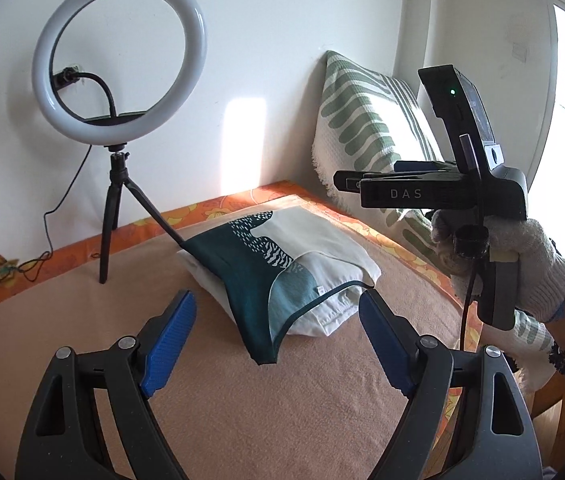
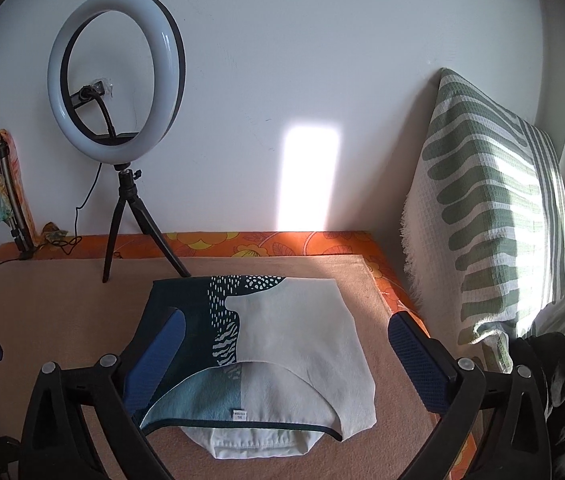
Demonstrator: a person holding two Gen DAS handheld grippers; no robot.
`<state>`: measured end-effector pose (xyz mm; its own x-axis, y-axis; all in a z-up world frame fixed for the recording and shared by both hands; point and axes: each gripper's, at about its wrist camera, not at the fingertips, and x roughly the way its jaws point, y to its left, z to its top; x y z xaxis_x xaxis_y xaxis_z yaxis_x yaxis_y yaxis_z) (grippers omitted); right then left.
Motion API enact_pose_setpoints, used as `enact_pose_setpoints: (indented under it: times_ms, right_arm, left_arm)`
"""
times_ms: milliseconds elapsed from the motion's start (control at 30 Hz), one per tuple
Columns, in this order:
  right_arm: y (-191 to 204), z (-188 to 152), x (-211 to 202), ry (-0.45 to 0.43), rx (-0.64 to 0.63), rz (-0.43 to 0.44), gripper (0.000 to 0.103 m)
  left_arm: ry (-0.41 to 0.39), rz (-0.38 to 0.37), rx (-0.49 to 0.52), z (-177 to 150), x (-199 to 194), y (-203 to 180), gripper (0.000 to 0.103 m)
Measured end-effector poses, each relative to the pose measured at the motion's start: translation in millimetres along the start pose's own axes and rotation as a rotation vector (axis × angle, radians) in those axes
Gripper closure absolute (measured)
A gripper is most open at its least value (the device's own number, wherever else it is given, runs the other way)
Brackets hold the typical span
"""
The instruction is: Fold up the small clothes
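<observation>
A small folded garment (image 1: 270, 272), white with dark teal and light blue patterned panels, lies on the tan blanket (image 1: 82, 320). It also shows in the right wrist view (image 2: 282, 340), with a white folded piece (image 2: 258, 442) peeking out under its near hem. My left gripper (image 1: 278, 320) is open and empty, hovering just in front of the garment. My right gripper (image 2: 286, 356) is open and empty above the garment. Its body, held in a gloved hand, shows in the left wrist view (image 1: 442, 192).
A ring light on a black tripod (image 1: 116, 80) stands at the back left; one leg touches the garment's far edge. A green-striped pillow (image 2: 494, 220) leans against the wall at right. An orange floral cloth (image 2: 242, 246) borders the blanket.
</observation>
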<state>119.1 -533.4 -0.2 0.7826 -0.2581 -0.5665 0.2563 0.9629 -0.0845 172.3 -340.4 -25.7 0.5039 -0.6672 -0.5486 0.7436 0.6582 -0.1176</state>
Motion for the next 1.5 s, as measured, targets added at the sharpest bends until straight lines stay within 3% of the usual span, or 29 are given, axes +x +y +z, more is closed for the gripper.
enact_pose_setpoints:
  times_ms: [400, 633, 800, 867, 967, 1167, 1367, 1500]
  right_arm:
    - [55, -46, -78, -0.033, 0.039, -0.024, 0.000]
    - [90, -84, -108, -0.044, 0.054, -0.037, 0.000]
    - [110, -108, -118, -0.056, 0.069, -0.041, 0.000]
    - [115, -116, -120, -0.059, 0.089, -0.041, 0.000]
    - [116, -125, -119, -0.064, 0.130, -0.046, 0.000]
    - [122, -133, -118, -0.093, 0.110, -0.089, 0.000]
    - [125, -137, -117, -0.099, 0.121, -0.084, 0.000]
    - [128, -136, -118, -0.111, 0.129, -0.084, 0.000]
  left_arm:
    - [-0.044, 0.013, 0.014, -29, -79, 5, 0.019]
    - [-0.027, 0.033, 0.033, -58, -104, 10, 0.019]
    - [-0.013, 0.058, 0.051, -75, -113, 13, 0.019]
    - [-0.013, 0.068, 0.054, -80, -115, 15, 0.015]
    - [-0.016, 0.067, 0.027, -86, -118, 21, 0.001]
    - [-0.011, 0.094, 0.011, -95, -116, 28, 0.001]
    - [-0.040, 0.099, 0.009, -110, -115, 30, 0.001]
    - [-0.018, 0.094, 0.016, -112, -112, 27, 0.001]
